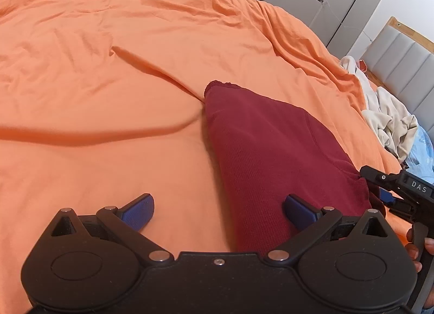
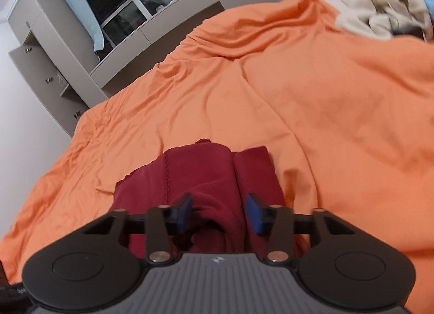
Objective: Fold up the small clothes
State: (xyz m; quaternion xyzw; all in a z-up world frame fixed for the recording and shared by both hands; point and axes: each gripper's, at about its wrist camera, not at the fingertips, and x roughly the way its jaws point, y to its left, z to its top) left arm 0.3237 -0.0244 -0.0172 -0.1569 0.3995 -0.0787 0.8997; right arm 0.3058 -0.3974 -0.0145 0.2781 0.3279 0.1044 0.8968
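A maroon knit garment lies folded lengthways on the orange bed cover. My left gripper hovers open at its near end, the left pad over bare cover and the right pad over the cloth. In the right wrist view the garment shows as two long folds. My right gripper sits at its near edge with a raised bunch of the maroon cloth pinched between the blue pads. The right gripper also appears at the garment's right corner in the left wrist view, held by a hand.
A loose pile of cream clothes and a light blue cloth lie at the bed's far right by a padded grey headboard. Grey cabinets with glass doors stand past the bed's far edge.
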